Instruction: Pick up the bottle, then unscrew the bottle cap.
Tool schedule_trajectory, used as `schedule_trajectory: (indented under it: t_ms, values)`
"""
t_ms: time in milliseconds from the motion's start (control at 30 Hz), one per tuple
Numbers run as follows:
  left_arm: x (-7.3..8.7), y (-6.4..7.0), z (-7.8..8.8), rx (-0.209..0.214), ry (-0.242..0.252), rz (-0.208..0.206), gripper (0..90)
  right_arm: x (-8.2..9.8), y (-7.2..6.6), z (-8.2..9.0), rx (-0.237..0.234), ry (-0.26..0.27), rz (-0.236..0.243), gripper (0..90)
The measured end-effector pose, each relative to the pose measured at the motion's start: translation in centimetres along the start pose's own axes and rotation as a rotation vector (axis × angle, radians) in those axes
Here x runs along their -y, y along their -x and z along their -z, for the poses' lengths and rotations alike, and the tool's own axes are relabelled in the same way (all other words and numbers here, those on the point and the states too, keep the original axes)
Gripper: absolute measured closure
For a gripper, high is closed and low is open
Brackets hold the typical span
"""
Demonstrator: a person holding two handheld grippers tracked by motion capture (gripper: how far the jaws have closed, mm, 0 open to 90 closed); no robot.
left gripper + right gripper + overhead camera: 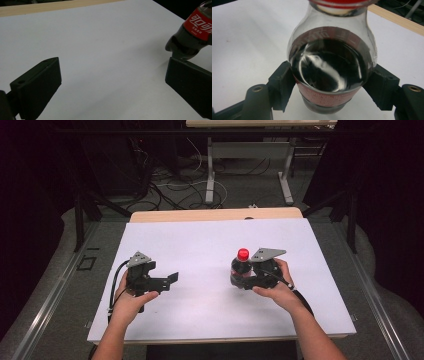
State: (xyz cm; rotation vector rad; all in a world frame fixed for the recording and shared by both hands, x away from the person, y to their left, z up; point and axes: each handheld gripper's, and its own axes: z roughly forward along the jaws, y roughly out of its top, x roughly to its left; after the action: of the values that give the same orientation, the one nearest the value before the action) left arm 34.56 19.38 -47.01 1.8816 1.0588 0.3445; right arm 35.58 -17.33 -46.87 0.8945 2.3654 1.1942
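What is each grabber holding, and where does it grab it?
The right gripper clamps the cola bottle around its labelled body. The left gripper is open, holding nothing.

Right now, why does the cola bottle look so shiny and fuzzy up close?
In the right gripper view, the bottle sits so near the camera that it looks soft, and white glare streaks curl across its dark cola. In the left gripper view, its red label is sharper, with a faint shadow on the white table. In the high view, the room behind is dim.
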Motion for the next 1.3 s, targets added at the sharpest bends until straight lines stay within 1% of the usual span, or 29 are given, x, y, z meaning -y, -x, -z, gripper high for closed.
schedule_trajectory:
  t_ms: [33, 67, 200, 333, 367, 433, 467, 533, 567, 600, 633, 667, 700, 733, 767, 800, 833, 867, 900, 933, 967, 1033, 1067, 1100, 1133, 1167, 1233, 1267, 1300]
  values:
    - [-0.2, 0.2, -0.1, 0.013, 0.0, -0.013, 0.5, 0.0, -0.2, -0.1, -0.002, 0.017, 0.001, 29.6]
    - [-0.4, 0.5, -0.2, 0.027, -0.001, -0.031, 0.5, 0.0, -0.3, 0.0, -0.012, 0.015, 0.005, 29.6]
    - [-1.4, 1.7, -0.5, 0.054, 0.002, -0.085, 0.6, 0.0, -0.9, -0.1, -0.023, 0.013, 0.023, 29.6]
    - [-2.4, 2.8, -0.9, 0.098, 0.004, -0.105, 0.7, 0.3, -1.3, -0.3, -0.036, 0.016, 0.031, 29.6]
    - [-2.6, 3.0, -1.0, 0.106, 0.005, -0.103, 0.7, 0.3, -1.4, -0.3, -0.041, 0.013, 0.029, 29.6]
    - [-3.1, 3.6, -1.2, 0.129, 0.002, -0.104, 0.7, 0.4, -1.7, -0.5, -0.045, 0.012, 0.039, 29.6]
    - [-3.4, 3.9, -1.3, 0.138, 0.006, -0.108, 0.7, 0.4, -1.8, -0.5, -0.051, 0.002, 0.045, 29.6]
    - [-3.9, 4.3, -1.4, 0.156, 0.016, -0.118, 0.8, 0.5, -2.0, -0.7, -0.057, 0.01, 0.049, 29.6]
    - [-4.2, 4.5, -1.5, 0.164, 0.016, -0.127, 0.9, 0.5, -2.1, -0.7, -0.063, 0.008, 0.059, 29.6]
    - [-4.2, 4.5, -1.5, 0.164, 0.016, -0.127, 1.2, 0.4, -2.3, -0.7, -0.066, 0.009, 0.055, 29.6]
    - [-4.7, 4.9, -1.5, 0.177, 0.012, -0.14, 2.5, 0.4, -2.4, -0.8, -0.073, 0.007, 0.06, 29.6]
    - [-4.9, 5.2, -1.6, 0.179, 0.02, -0.14, 4.1, 0.4, -2.6, -0.8, -0.085, -0.003, 0.061, 29.5]
    - [-5.2, 5.4, -1.7, 0.189, 0.02, -0.144, 4.5, 0.4, -2.7, -0.9, -0.082, 0.009, 0.065, 29.6]
    - [-5.4, 5.6, -1.8, 0.2, 0.025, -0.144, 5.0, 0.4, -2.8, -1.0, -0.087, 0.01, 0.068, 29.6]
    - [-5.4, 5.6, -1.8, 0.2, 0.025, -0.144, 5.0, 0.4, -2.9, -1.0, -0.098, -0.003, 0.065, 29.6]
    - [-5.8, 5.9, -1.9, 0.225, 0.017, -0.154, 5.5, 0.5, -3.0, -1.1, -0.1, 0.005, 0.066, 29.6]
    - [-6.0, 6.2, -2.0, 0.229, 0.015, -0.163, 7.1, 0.5, -3.1, -1.3, -0.102, 0.011, 0.07, 29.6]
    - [-6.2, 6.4, -2.0, 0.233, 0.008, -0.167, 7.9, 0.5, -3.3, -1.3, -0.105, -0.005, 0.071, 29.6]
    - [-6.3, 6.6, -2.2, 0.239, 0.014, -0.162, 9.1, 0.6, -3.3, -1.4, -0.111, -0.003, 0.079, 29.6]
    - [-6.5, 6.8, -2.2, 0.247, 0.003, -0.169, 10.7, 0.6, -3.5, -1.4, -0.117, -0.017, 0.076, 29.6]
    - [-6.5, 6.8, -2.2, 0.247, 0.003, -0.169, 12.1, 0.6, -3.5, -1.5, -0.118, -0.005, 0.086, 29.5]
    - [-6.9, 7.3, -2.3, 0.259, 0.003, -0.18, 13.9, 0.6, -3.6, -1.6, -0.121, 0.0, 0.076, 29.6]
    - [-7.1, 7.5, -2.3, 0.262, 0.004, -0.187, 16.4, 0.6, -3.6, -1.5, -0.134, -0.017, 0.073, 29.6]
    - [-7.3, 7.7, -2.3, 0.267, 0.004, -0.202, 16.6, 0.7, -3.6, -1.6, -0.141, -0.018, 0.073, 29.6]
    - [-7.4, 8.0, -2.3, 0.273, 0.008, -0.204, 19.4, 0.7, -3.7, -1.6, -0.138, -0.019, 0.076, 29.6]
    - [-7.5, 8.2, -2.3, 0.276, -0.002, -0.213, 24.4, 0.7, -3.7, -1.7, -0.137, -0.017, 0.072, 29.6]
    - [-7.8, 8.6, -2.5, 0.268, -0.004, -0.23, 26.4, 0.7, -3.7, -1.8, -0.145, -0.02, 0.074, 29.6]
    - [-7.8, 8.9, -2.5, 0.272, -0.019, -0.218, 27.2, 0.8, -3.7, -1.9, -0.14, -0.009, 0.071, 29.6]
    - [-8.0, 9.0, -2.5, 0.281, -0.029, -0.212, 28.1, 0.8, -3.7, -1.9, -0.143, -0.011, 0.073, 29.6]
